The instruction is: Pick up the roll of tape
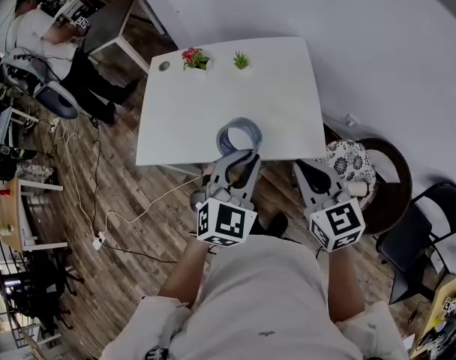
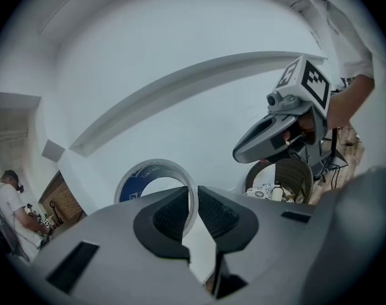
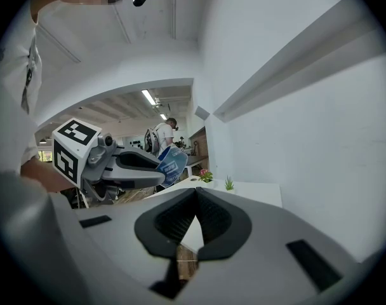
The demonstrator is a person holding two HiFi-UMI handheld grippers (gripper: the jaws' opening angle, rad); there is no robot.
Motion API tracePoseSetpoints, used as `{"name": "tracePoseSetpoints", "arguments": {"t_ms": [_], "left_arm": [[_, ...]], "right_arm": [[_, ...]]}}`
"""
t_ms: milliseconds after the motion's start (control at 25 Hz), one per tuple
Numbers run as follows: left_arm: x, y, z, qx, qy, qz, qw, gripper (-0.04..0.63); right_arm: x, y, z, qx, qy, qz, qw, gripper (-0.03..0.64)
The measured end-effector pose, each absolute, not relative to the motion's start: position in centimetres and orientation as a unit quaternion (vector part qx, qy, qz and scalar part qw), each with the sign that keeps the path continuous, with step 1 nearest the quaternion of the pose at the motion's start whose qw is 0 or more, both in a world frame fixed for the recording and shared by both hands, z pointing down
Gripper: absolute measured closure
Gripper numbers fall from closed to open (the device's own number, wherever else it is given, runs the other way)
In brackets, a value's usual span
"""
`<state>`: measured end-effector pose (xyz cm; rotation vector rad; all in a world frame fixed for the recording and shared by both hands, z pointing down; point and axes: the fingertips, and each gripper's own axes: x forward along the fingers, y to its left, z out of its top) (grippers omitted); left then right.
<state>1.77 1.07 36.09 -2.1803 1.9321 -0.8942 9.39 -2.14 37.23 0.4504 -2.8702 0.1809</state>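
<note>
The roll of tape (image 1: pixel 240 134), a grey ring with a blue printed inner face, hangs in the air over the near edge of the white table (image 1: pixel 235 100). My left gripper (image 1: pixel 243 157) is shut on it, one pad inside the ring and one outside its wall. The left gripper view shows the roll of tape (image 2: pixel 133 184) pinched in the left gripper (image 2: pixel 194 193). My right gripper (image 1: pixel 302 166) floats to the right of the roll, apart from it, shut with nothing between its pads. The right gripper view shows the right gripper (image 3: pixel 196 194) closed and the tape roll (image 3: pixel 174 164) off to its left.
Two small potted plants (image 1: pixel 195 58) (image 1: pixel 241 60) and a small round item (image 1: pixel 163 66) stand along the table's far edge. A round wicker seat with a patterned cushion (image 1: pixel 353 160) and a black chair (image 1: pixel 423 227) are at right. A seated person (image 1: pixel 40 28) and a floor cable (image 1: pixel 138 216) are at left.
</note>
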Motion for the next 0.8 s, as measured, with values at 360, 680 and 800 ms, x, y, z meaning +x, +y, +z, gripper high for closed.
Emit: {"name": "tracePoseSetpoints", "arguments": {"t_ms": [360,680,800], "left_arm": [[1.54,1.01,36.26,-0.714,0.632,-0.296,0.048,0.537],[1.28,0.8,36.41,-0.71,0.635,-0.3,0.046,0.537],[1.25,0.7,36.72,-0.71,0.636,-0.301,0.044,0.537]], "right_arm": [[8.58,-2.47,37.13,0.151,-0.98,0.063,0.115,0.612],[8.38,-2.59,37.34,0.145,-0.98,0.063,0.118,0.612],[8.36,-2.73,37.66,0.143,-0.98,0.063,0.12,0.612]]}}
